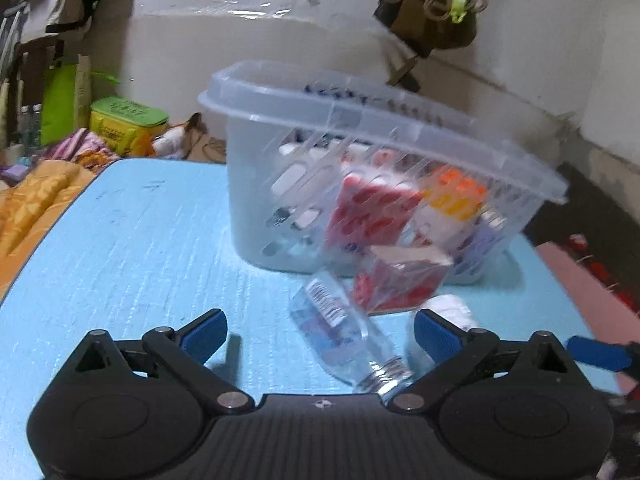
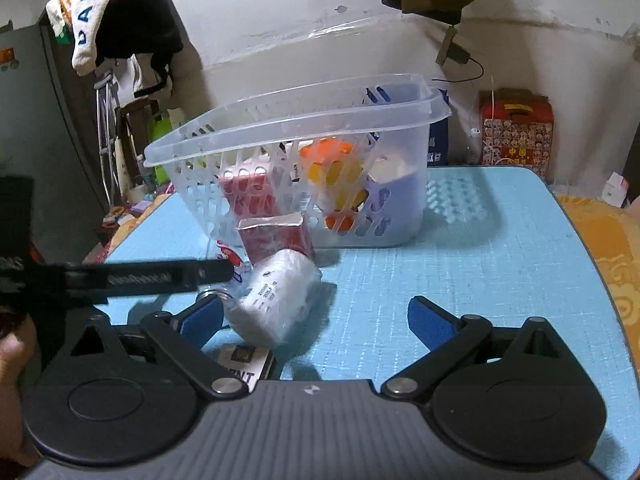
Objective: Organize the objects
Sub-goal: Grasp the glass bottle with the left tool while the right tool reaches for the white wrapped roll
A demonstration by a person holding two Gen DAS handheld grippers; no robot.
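Observation:
A clear slotted plastic basket (image 1: 400,128) stands on the blue table (image 1: 140,240), holding a red carton, an orange-yellow box and other packs. In front of it lie a red carton (image 1: 400,276), a clear empty bottle (image 1: 344,332) with its open neck toward me, and a white wrapped roll (image 1: 452,308). My left gripper (image 1: 320,334) is open, with the bottle lying between its fingers. In the right wrist view the basket (image 2: 280,120), red carton (image 2: 276,236) and white roll (image 2: 276,296) show. My right gripper (image 2: 316,320) is open, the roll by its left finger.
The left gripper's finger (image 2: 152,276) crosses the right wrist view's left side. A small black-and-white box (image 2: 244,364) lies near me. An orange quilt (image 1: 36,204), green bags (image 1: 124,120) and a red gift box (image 2: 516,128) surround the table. A bag (image 1: 432,8) hangs on the wall.

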